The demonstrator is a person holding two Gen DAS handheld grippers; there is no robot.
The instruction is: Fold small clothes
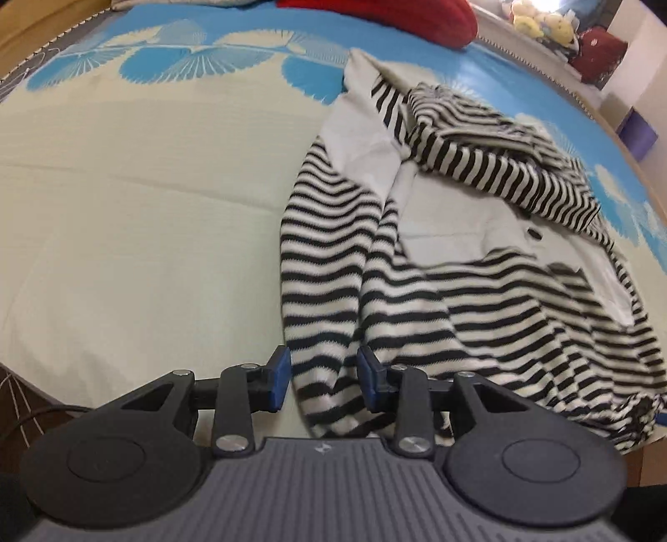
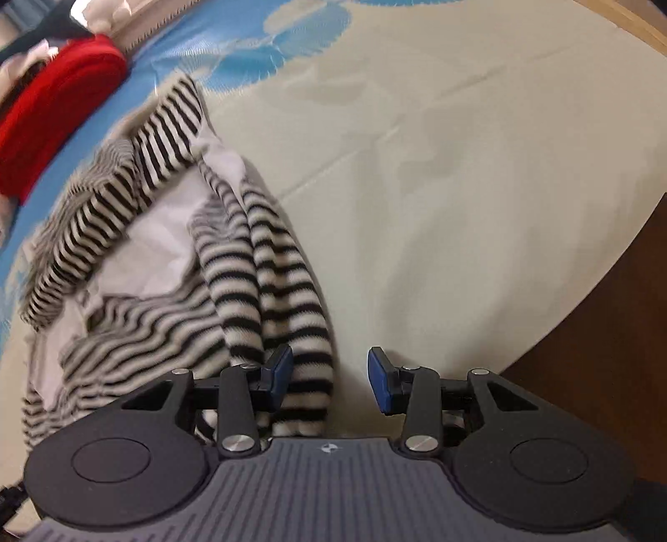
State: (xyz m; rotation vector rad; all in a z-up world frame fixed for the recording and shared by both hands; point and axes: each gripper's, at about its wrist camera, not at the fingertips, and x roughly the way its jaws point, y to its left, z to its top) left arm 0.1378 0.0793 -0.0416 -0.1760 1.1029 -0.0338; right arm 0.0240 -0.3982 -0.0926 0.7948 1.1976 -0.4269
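While striped garment (image 1: 458,267) lies rumpled on bed sheet (image 1: 146,208), sleeve is straddled by left gripper (image 1: 323,377), jaws parted. Right gripper (image 2: 329,377) is held wide beside hem. Grasp step judged underway; closing on cloth is called for next.

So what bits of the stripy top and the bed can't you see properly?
- Stripy top, left wrist view: its near end is hidden behind the left gripper.
- Right wrist view: the top's far part is motion-blurred; the right gripper covers its near end.
- Plush toys: too small and overexposed.
- Red cushion: cut off by the edge.
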